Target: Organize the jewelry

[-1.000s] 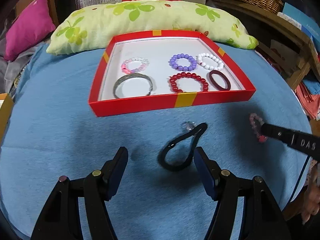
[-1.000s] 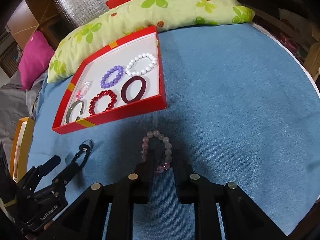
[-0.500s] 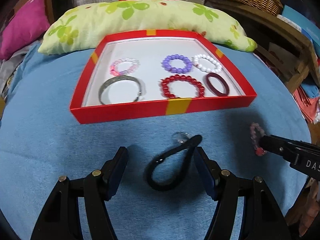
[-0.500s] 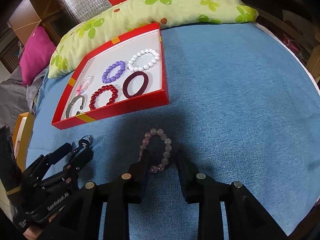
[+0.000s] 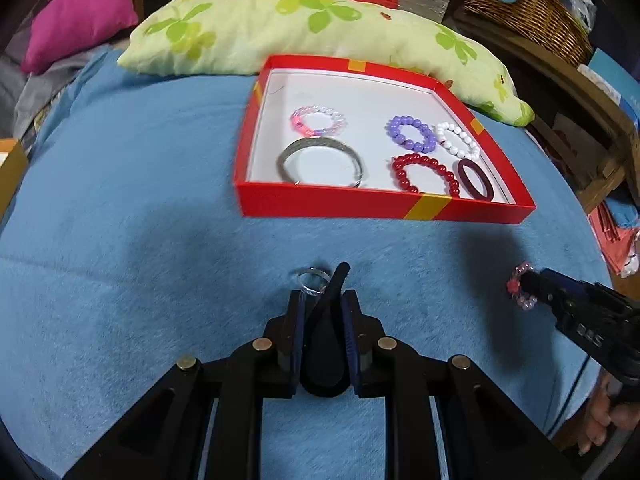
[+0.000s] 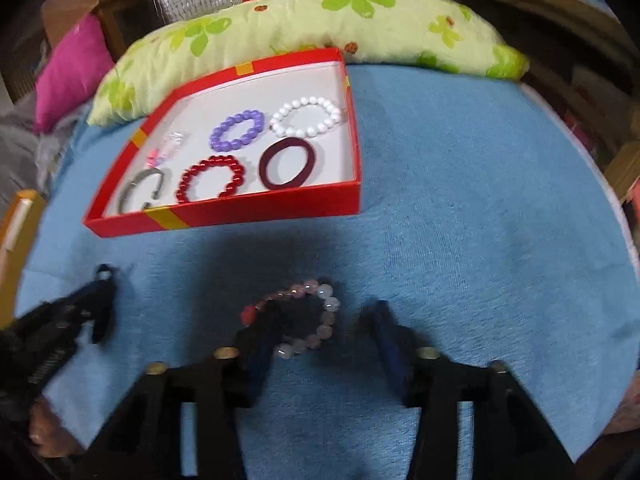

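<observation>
Left wrist: red box (image 5: 384, 202) holds 6 bracelets (image 5: 423, 173).

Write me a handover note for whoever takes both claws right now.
Left claw: shut on the black band, low over the blue cloth.
Right claw: open, its fingers either side of the pink bead bracelet; blur hides whether the bracelet is hooked on one finger.
Clear ring: on the cloth, just ahead of the left claw.
Done: six pieces lie in the red box.
Left: box the black band, the pink bead bracelet and the clear ring.
</observation>
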Action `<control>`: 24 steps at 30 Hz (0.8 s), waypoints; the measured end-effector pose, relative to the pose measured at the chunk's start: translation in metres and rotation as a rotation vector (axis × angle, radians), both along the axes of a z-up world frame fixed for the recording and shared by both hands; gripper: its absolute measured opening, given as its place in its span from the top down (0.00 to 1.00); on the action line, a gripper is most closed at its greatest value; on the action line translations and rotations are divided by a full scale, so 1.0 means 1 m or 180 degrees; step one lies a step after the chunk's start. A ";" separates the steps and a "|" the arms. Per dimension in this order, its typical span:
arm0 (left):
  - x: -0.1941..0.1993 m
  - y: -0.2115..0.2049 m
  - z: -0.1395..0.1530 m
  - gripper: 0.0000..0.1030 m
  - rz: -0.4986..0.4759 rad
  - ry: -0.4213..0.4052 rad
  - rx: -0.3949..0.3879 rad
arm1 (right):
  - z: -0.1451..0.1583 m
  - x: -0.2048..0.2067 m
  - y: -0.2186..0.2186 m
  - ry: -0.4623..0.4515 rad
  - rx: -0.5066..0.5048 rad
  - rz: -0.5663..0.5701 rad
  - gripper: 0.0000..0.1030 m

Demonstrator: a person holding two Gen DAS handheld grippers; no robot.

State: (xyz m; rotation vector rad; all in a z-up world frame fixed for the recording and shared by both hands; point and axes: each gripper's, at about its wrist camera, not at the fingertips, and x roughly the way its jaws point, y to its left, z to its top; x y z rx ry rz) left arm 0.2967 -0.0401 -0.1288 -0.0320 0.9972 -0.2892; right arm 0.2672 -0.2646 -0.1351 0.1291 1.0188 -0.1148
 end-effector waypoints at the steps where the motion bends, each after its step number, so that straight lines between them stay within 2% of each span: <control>1: -0.001 0.004 -0.001 0.81 -0.0024 0.0034 -0.0023 | 0.000 0.001 0.003 -0.0009 -0.0063 0.0040 0.79; 3: -0.002 0.010 -0.001 0.80 -0.0059 0.0074 -0.0055 | 0.000 0.001 0.006 -0.0026 -0.0077 0.0074 0.85; 5: -0.005 0.016 0.000 0.71 -0.0096 0.0100 -0.0100 | 0.000 0.001 0.008 -0.0039 -0.0095 0.0103 0.91; 7: -0.008 0.021 0.002 0.49 -0.0097 0.0091 -0.0099 | 0.002 0.000 0.007 -0.0063 -0.0041 0.0114 0.91; 8: -0.011 0.024 0.004 0.46 -0.0093 0.0049 -0.0090 | 0.003 -0.001 0.007 -0.0070 0.0029 0.0125 0.91; 14: -0.020 0.033 0.007 0.40 -0.0203 0.0001 -0.0046 | 0.013 -0.008 0.003 -0.0183 0.0281 0.0244 0.91; 19: -0.025 0.033 0.004 0.40 -0.0263 -0.0007 0.0049 | 0.014 -0.012 -0.005 -0.0106 0.0342 0.0302 0.90; 21: -0.025 0.031 0.004 0.40 -0.0283 -0.0019 0.0074 | 0.014 -0.013 -0.007 -0.0094 0.0350 0.0290 0.86; 23: -0.024 0.030 0.004 0.40 -0.0258 -0.0024 0.0081 | 0.013 -0.013 -0.007 -0.0066 0.0389 0.0274 0.73; 24: -0.024 0.029 0.004 0.40 -0.0240 -0.0022 0.0087 | 0.013 -0.013 -0.006 -0.0066 0.0438 0.0289 0.70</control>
